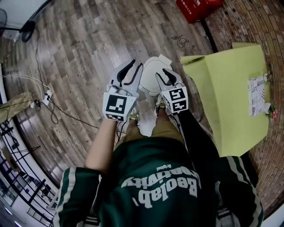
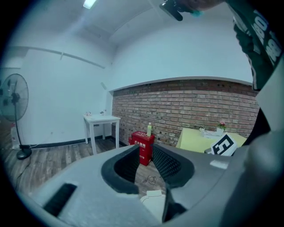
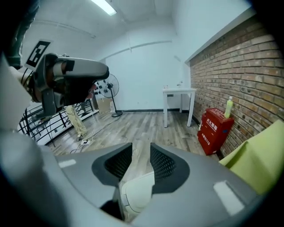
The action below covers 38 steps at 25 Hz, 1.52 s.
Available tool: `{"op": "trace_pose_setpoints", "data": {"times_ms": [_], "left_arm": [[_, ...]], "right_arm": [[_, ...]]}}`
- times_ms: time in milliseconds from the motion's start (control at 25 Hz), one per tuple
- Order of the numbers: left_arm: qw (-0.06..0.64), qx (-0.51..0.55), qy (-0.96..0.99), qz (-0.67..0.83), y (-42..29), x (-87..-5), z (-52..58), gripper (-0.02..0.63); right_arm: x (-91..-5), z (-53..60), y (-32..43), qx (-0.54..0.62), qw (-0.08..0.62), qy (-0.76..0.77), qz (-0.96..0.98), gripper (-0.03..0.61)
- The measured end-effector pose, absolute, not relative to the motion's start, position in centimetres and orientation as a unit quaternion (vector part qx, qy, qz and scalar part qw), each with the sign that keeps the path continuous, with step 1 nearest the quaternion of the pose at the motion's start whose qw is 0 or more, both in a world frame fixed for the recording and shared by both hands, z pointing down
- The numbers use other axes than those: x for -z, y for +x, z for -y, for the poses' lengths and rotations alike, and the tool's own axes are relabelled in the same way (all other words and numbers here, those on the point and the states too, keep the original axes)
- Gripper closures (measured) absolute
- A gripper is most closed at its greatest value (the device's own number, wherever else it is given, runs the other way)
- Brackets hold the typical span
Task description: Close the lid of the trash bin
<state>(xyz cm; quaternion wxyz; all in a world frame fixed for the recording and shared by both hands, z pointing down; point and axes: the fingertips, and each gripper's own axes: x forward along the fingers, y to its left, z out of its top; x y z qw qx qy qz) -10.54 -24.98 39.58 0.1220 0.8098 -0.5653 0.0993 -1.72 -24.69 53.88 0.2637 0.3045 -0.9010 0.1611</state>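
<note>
A white trash bin (image 1: pixel 151 76) with a rounded lid lying flat on top stands on the wooden floor just in front of the person's feet. Both grippers hover above it. My left gripper (image 1: pixel 132 71) is over the bin's left side, open, with nothing between its jaws. My right gripper (image 1: pixel 170 78) is over the bin's right side, also open and holding nothing. In the left gripper view the bin (image 2: pixel 154 201) shows low down between the jaws of the left gripper (image 2: pixel 148 164). The right gripper view shows the bin (image 3: pixel 137 191) below the right gripper (image 3: pixel 141 160).
A yellow-green table (image 1: pixel 230 97) stands close on the right, with a red box (image 1: pixel 193 8) beyond it by the brick wall. Cables and a power strip (image 1: pixel 48 95) lie on the floor to the left. A white side table (image 2: pixel 101 119) and a fan (image 2: pixel 11 102) stand farther off.
</note>
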Motion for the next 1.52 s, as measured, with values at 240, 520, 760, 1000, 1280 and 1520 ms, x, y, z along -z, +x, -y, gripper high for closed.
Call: {"op": "trace_pose_setpoints", "data": {"times_ms": [240, 520, 760, 1000, 1280, 1520], "left_arm": [[0.101, -0.096, 0.811, 0.568, -10.6, -36.7, 24.3, 0.511], [0.092, -0.087, 0.804, 0.582, -11.7, -34.1, 23.9, 0.511], [0.075, -0.083, 0.801, 0.589, -12.6, -31.6, 23.6, 0.512], [0.083, -0.065, 0.790, 0.604, -13.6, -29.8, 22.2, 0.514], [0.064, -0.062, 0.790, 0.606, -14.1, -26.5, 22.1, 0.518], [0.025, -0.056, 0.805, 0.590, -12.7, -23.3, 21.4, 0.518]], "right_arm": [[-48.0, 24.6, -1.3, -0.140, 0.223, 0.323, 0.909, 0.434], [-41.2, 24.8, -1.5, -0.108, 0.175, 0.333, 0.920, 0.431], [-36.6, 24.9, -1.9, -0.076, 0.144, 0.334, 0.929, 0.431], [-33.7, 24.5, -1.4, -0.060, 0.126, 0.338, 0.931, 0.431], [-29.9, 23.6, -0.7, -0.052, 0.099, 0.350, 0.930, 0.417], [-27.3, 22.8, 0.3, -0.040, 0.080, 0.358, 0.930, 0.406]]}}
